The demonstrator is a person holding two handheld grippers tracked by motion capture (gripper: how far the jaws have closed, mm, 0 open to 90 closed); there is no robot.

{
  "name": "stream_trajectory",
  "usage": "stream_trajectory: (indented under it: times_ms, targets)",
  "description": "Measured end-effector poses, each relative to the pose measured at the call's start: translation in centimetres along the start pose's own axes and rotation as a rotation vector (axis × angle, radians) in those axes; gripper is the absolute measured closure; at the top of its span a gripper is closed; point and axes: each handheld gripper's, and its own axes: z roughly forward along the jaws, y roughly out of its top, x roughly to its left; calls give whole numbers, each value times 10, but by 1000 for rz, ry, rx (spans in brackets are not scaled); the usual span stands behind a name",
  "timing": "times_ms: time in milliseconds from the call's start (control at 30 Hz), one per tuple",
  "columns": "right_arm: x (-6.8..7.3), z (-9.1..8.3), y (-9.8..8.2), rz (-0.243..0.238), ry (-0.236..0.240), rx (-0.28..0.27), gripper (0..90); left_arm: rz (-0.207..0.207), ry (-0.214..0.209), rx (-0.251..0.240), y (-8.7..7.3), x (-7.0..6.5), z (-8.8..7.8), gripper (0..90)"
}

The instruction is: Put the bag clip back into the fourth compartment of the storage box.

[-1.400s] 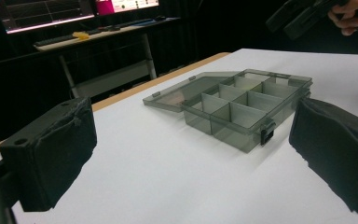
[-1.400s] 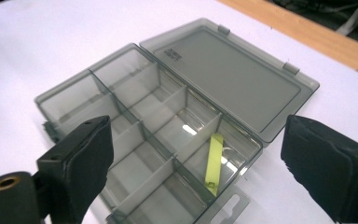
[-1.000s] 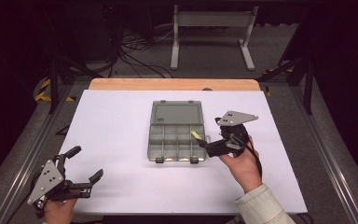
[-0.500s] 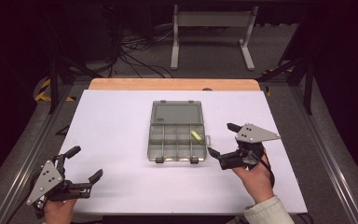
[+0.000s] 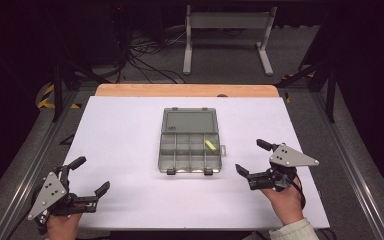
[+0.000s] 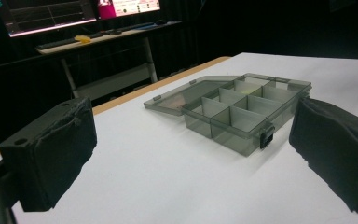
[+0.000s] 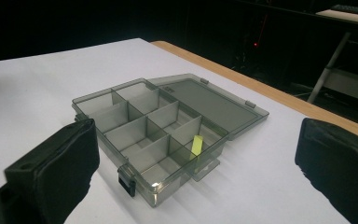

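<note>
Near the middle of the white table [image 5: 130,130] lies a smoky-grey compartment box [image 5: 189,152], its lid [image 5: 189,121] swung flat open toward the far edge and its two black latches [image 5: 171,171] facing the near edge. Inside it, thin dividers mark off a grid of small cells, and a small yellow-green piece [image 5: 210,145] leans tilted in a cell at the right end of the box, in the row nearer the lid. From the right gripper view that piece [image 7: 196,144] stands against a divider, just inside the side wall.

At the near right corner area, the right gripper [image 5: 252,160] is held in the person's hand [image 5: 284,200], its jaws spread wide apart with nothing between them, pointing toward the box and clear of it. Close to the near left corner, the left gripper [image 5: 87,174] sits low over the table, well apart from the box, jaws likewise wide apart and empty
</note>
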Motion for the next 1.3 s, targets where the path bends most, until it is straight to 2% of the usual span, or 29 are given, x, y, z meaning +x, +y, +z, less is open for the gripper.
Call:
stream_trajectory:
  times_ms: [133, 367, 667, 933, 1000, 1067, 1200, 1233, 1300]
  targets:
    - [1, -4, -8, -12, 7, -16, 2, 3, 0, -3, 0, 0, 0, 14]
    - [1, -10, -22, -21, -10, -29, 3, 2, 1, -6, 0, -1, 0, 14]
    - [3, -12, -39, -21, -19, -25, 2, -4, -4, -11, 0, 0, -1, 12]
    - [5, -12, -55, -1, -21, -28, 2, -11, -9, -13, -1, -1, -1, 10]
    - [6, -11, -58, 1, -29, -20, 3, -14, -11, -13, -1, -1, -1, 10]
    - [7, -8, -65, 24, -35, -9, 2, -11, -15, -14, -2, -2, 0, 9]
    - [8, -3, -73, 46, -43, 39, 2, -24, -17, -21, -3, -3, 1, 8]
    - [8, -2, -74, 49, -43, 44, 2, -16, -16, -16, -3, -2, 1, 8]
    - [8, 1, -74, 37, -56, 67, 2, -25, -12, -21, -5, -2, 1, 8]
